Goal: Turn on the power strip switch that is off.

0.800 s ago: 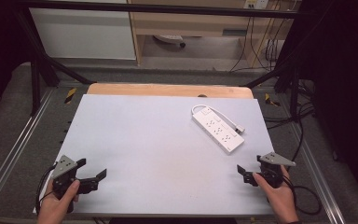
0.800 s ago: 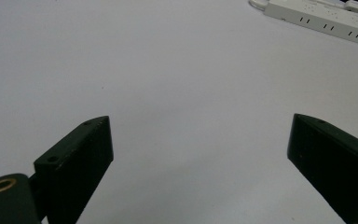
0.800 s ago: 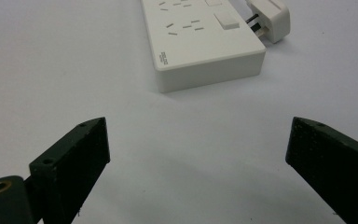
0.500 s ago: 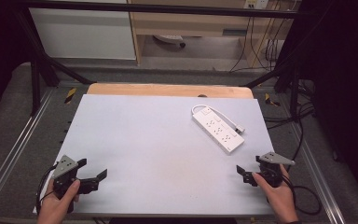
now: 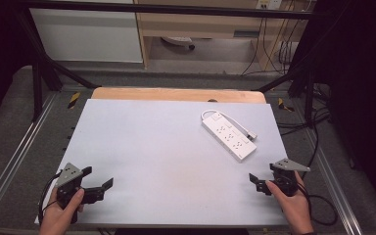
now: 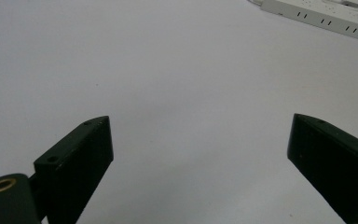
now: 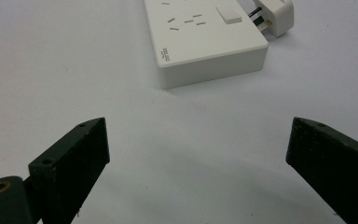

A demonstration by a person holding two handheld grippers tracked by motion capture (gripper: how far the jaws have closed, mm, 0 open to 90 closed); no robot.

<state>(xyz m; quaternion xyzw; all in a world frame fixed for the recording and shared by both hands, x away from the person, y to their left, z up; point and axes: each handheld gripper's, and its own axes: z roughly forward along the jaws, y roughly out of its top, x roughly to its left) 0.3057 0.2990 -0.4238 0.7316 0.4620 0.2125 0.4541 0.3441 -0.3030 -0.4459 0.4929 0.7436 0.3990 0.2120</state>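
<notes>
A white power strip [image 5: 227,136] lies at an angle on the white table top [image 5: 166,147], right of centre, with its white plug [image 5: 250,134] resting beside it. My left gripper [image 5: 98,177] is held at the near left corner, open and empty, jaws pointing right. My right gripper [image 5: 254,182] is near the front right edge, open and empty, a short way in front of the strip. In the right gripper view the power strip [image 7: 205,37] and plug [image 7: 275,14] lie just beyond the open right gripper [image 7: 198,123]. Beyond the open left gripper [image 6: 199,122], the power strip [image 6: 321,16] shows far off.
A wooden edge [image 5: 176,94] borders the table's far side. Metal rails [image 5: 14,161] run along both sides. Cables [image 5: 318,127] trail on the floor at the right. A white cabinet [image 5: 88,34] stands behind.
My right gripper has edged slightly to the left along the front edge. The left gripper and the power strip have stayed put.
</notes>
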